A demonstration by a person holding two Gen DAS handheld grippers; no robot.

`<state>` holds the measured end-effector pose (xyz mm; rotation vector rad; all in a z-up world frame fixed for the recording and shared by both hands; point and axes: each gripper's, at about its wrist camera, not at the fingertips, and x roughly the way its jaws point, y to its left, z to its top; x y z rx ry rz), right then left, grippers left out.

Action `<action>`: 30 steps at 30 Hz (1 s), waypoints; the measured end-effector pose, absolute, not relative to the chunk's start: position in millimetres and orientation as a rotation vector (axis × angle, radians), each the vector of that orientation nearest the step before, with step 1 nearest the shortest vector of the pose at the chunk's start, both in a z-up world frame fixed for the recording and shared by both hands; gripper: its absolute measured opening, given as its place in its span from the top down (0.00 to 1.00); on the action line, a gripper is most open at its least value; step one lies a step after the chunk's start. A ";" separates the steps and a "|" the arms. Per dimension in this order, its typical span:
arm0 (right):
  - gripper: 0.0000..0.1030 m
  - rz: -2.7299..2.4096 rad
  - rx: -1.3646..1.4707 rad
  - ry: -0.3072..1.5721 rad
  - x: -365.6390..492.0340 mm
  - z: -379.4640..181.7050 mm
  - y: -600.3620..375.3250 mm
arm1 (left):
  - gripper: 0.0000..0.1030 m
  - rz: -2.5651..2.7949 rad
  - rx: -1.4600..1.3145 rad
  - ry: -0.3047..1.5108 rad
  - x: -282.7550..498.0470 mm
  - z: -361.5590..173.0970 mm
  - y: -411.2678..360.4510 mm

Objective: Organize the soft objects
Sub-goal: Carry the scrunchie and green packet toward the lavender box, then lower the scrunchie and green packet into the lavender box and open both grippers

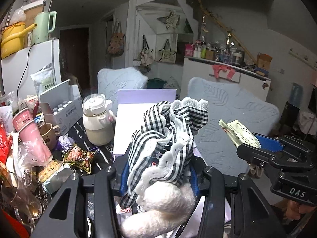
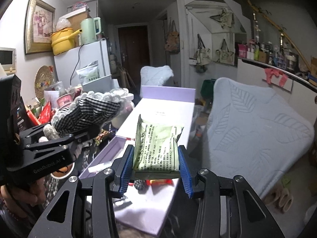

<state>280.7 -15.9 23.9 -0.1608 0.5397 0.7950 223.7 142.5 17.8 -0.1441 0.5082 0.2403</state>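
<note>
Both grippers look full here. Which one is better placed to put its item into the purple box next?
Right, probably. The right gripper holds the green packet directly above the open purple box. The left gripper, clamping the checkered plush toy, sits off to the box's left side in the right wrist view.

Lived-in home: fridge (image 2: pixel 93 59) topped with kettle (image 2: pixel 90 29), framed picture (image 2: pixel 40 24), cushioned chairs (image 2: pixel 255 123), hanging tote bags (image 2: pixel 223 53).
</note>
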 end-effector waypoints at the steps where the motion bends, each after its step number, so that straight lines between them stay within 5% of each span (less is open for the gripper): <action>1: 0.58 0.801 -0.161 0.550 284.7 22.0 -10.4 | 0.55 0.250 -0.148 0.520 228.4 14.5 146.0; 30: 0.58 0.742 -0.260 0.828 348.7 -79.2 56.8 | 0.55 0.306 -0.211 0.850 285.9 -87.0 186.0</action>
